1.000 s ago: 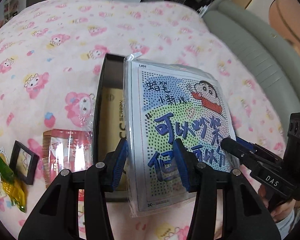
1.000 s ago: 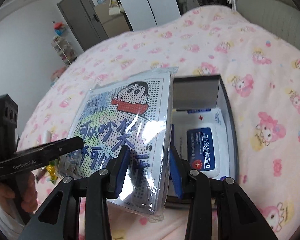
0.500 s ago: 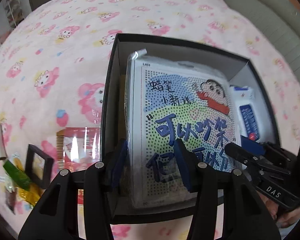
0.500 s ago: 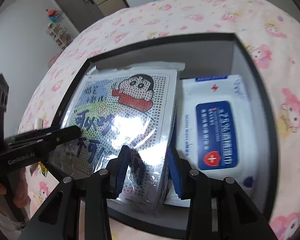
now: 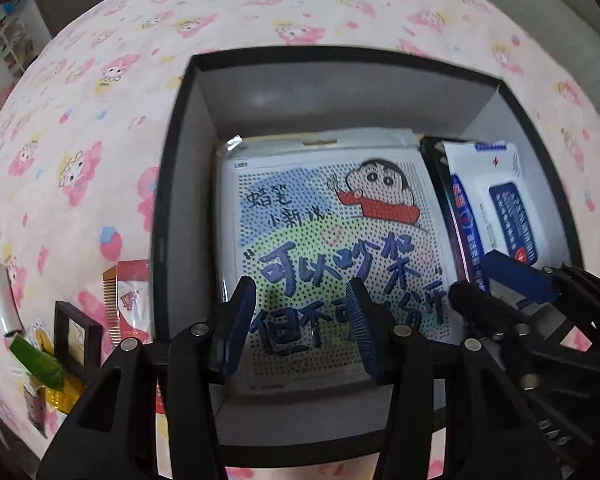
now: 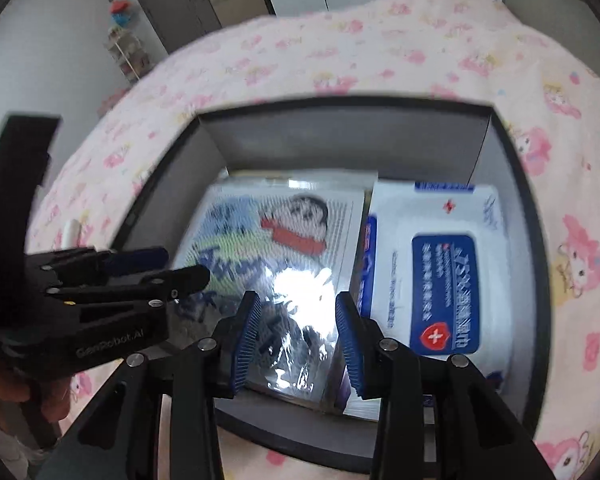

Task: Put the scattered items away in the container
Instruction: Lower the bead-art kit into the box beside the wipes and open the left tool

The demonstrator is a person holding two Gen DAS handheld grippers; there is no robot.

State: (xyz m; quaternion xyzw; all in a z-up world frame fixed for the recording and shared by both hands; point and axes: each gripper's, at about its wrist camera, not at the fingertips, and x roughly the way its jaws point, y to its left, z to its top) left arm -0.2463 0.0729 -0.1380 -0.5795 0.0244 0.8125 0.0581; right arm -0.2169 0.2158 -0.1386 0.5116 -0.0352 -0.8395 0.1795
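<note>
You have one black box (image 5: 168, 208) on the bed, holding one cartoon bead-art pack (image 5: 332, 248) and one wet-wipes pack (image 5: 496, 204). Outside lie one comb (image 5: 112, 300), one small black frame (image 5: 76, 336), one white tube (image 5: 4, 300) and two tools.

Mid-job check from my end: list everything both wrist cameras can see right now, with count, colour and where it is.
box: one, black rim, grey inside, on the bedspread
cartoon packet: one, white with blue lettering, flat in the box, left part
wipes pack: one, white and blue, in the box beside the packet
comb: one, tan, on the bedspread left of the box
small frame: one, black, left of the comb
white tube: one, far left
wrappers: green and yellow, count unclear, by the frame
bedspread: one, pink cartoon print
left gripper: open above the packet
right gripper: open above the packet
</note>
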